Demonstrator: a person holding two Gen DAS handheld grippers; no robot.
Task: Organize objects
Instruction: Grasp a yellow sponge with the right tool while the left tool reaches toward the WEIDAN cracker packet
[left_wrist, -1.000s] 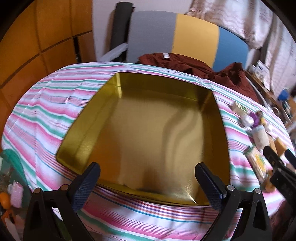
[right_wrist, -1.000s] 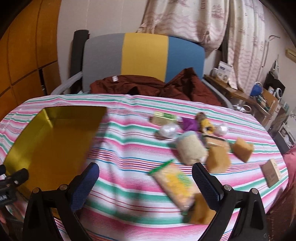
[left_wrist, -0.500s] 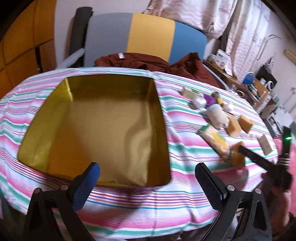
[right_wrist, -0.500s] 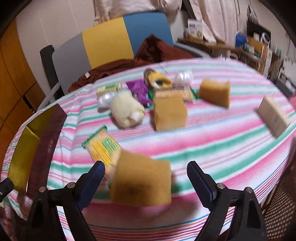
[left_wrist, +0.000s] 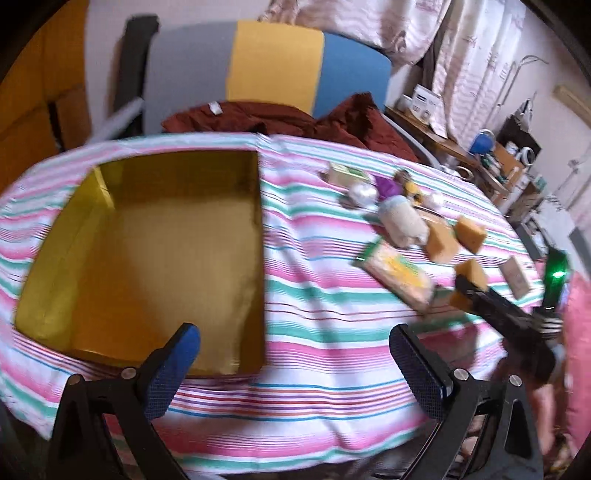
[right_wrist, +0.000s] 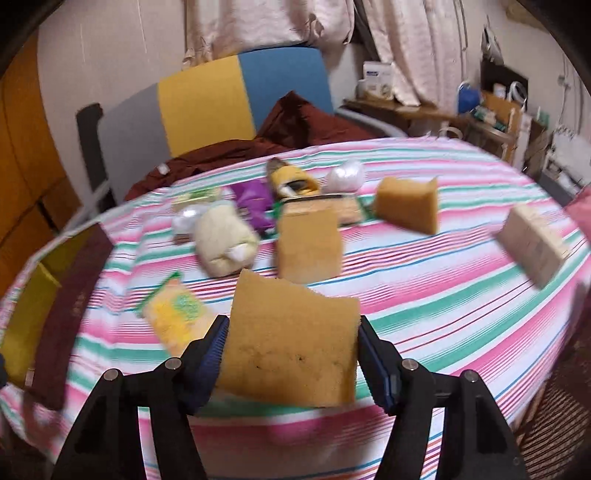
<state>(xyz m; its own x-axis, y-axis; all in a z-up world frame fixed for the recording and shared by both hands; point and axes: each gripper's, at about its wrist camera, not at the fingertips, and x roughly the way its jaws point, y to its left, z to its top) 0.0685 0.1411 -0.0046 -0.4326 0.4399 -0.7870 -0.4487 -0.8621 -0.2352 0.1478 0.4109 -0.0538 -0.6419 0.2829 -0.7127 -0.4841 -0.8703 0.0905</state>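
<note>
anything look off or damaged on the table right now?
One thing: the sponge block pinched in the right tool has a ragged notch along its top edge, as if a piece is torn off. The other items lie loose on the striped tablecloth, beside the gold tray, which has nothing in it.

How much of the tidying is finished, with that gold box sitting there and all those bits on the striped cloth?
Nothing looks done yet: the gold box holds nothing. In hand: the right gripper has just closed its jaws on a tan sponge block. The left gripper is open near the box. Left: the other sponge blocks, yellow packet, cream bundle and small items remain on the cloth.
</note>
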